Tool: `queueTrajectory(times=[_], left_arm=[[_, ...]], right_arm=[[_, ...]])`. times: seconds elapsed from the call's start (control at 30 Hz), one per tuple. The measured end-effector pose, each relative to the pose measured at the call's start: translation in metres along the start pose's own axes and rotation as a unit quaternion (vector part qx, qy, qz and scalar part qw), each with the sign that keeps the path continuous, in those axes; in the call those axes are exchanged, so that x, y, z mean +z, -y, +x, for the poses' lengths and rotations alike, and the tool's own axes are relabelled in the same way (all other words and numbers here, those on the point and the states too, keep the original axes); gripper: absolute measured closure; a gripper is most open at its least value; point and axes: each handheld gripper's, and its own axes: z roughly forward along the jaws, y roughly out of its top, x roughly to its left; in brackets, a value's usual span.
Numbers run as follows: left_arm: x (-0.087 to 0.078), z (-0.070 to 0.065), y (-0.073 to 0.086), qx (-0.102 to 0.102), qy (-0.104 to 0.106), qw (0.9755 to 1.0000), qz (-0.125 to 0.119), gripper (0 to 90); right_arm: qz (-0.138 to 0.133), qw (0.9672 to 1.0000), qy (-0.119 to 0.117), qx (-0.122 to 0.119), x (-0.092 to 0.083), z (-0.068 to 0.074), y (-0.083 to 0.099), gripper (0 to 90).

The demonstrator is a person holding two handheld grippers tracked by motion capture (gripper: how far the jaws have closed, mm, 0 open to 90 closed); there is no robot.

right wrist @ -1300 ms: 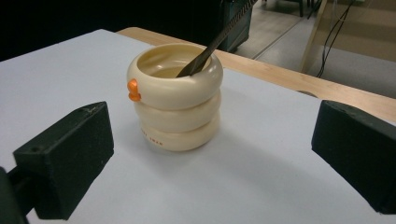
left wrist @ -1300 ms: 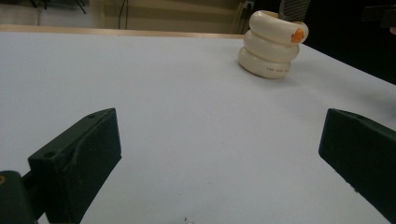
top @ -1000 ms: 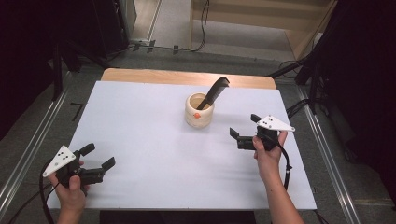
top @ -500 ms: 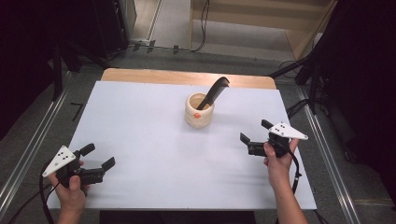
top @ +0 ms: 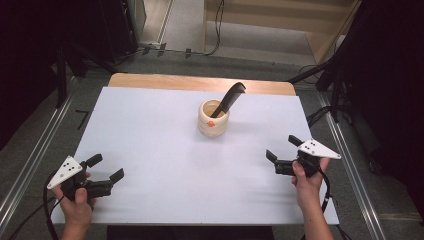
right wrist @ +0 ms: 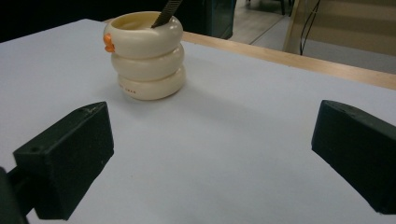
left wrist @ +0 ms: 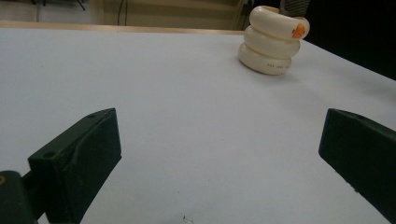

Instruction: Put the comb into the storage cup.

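Holding 2 claws (top: 107, 167) (top: 281, 148), 1 cup (top: 213, 119), prob. 1 comb (top: 228, 99)

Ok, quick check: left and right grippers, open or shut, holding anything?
Left gripper: open, holding nothing, over the table.
Right gripper: open, holding nothing, apart from the cup.

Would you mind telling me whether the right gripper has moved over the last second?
Yes. The right gripper has drawn back toward the person and outward to the table's right edge, farther from the cream holder, which has stayed put. Its jaws are open.
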Motion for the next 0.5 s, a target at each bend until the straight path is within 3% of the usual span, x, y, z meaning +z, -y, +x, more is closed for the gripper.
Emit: queueTrajectory(times=[0.5], left_arm=[[0.0, 0.0, 0.0, 0.0, -0.002, 1.0, 0.001, 0.0]], right_arm=[[0.002, 0.9998, 0.013, 0.014, -0.022, -0.011, 0.021, 0.0]])
